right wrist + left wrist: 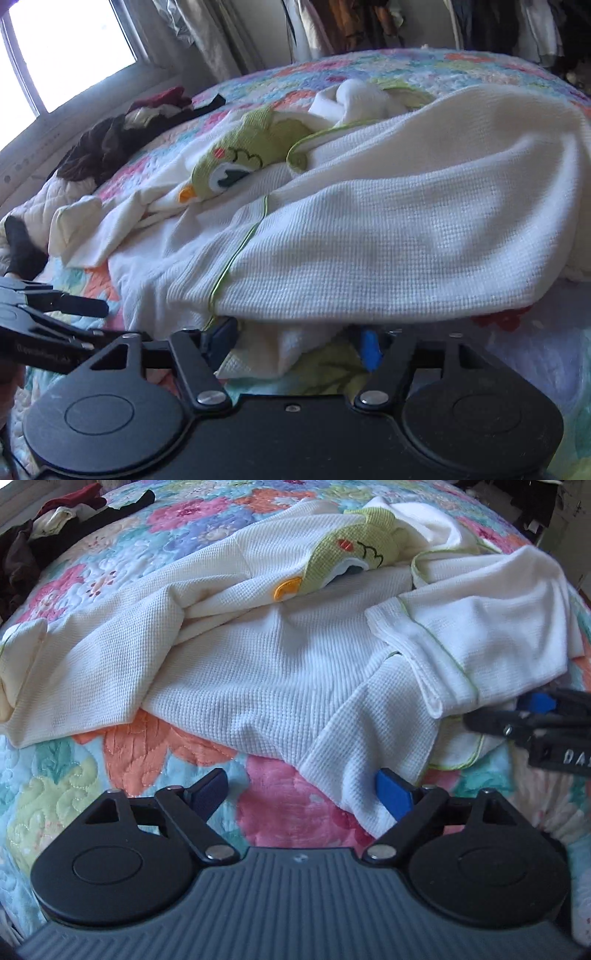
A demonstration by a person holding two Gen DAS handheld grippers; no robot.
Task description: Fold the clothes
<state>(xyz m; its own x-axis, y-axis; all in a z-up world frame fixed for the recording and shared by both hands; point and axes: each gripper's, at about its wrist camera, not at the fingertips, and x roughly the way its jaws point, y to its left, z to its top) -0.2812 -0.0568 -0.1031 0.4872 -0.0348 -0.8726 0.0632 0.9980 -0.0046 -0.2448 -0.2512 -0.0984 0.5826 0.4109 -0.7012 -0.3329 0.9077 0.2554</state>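
We're low over the bed, and the white waffle-knit robe [280, 664] sprawls rumpled across the floral quilt [155, 746], filling the middle of the frame, its green owl-face hood [347, 561] lying toward the upper centre. Our left tool [301, 794] sits at the bottom with its fingers spread wide, one blue pad [393, 794] touching the robe's near hem. Our right tool [295, 341] is also spread wide, tucked under the robe's edge at lower centre with loose cloth between its fingers. A pile of dark clothes [110, 144] waits at upper left.
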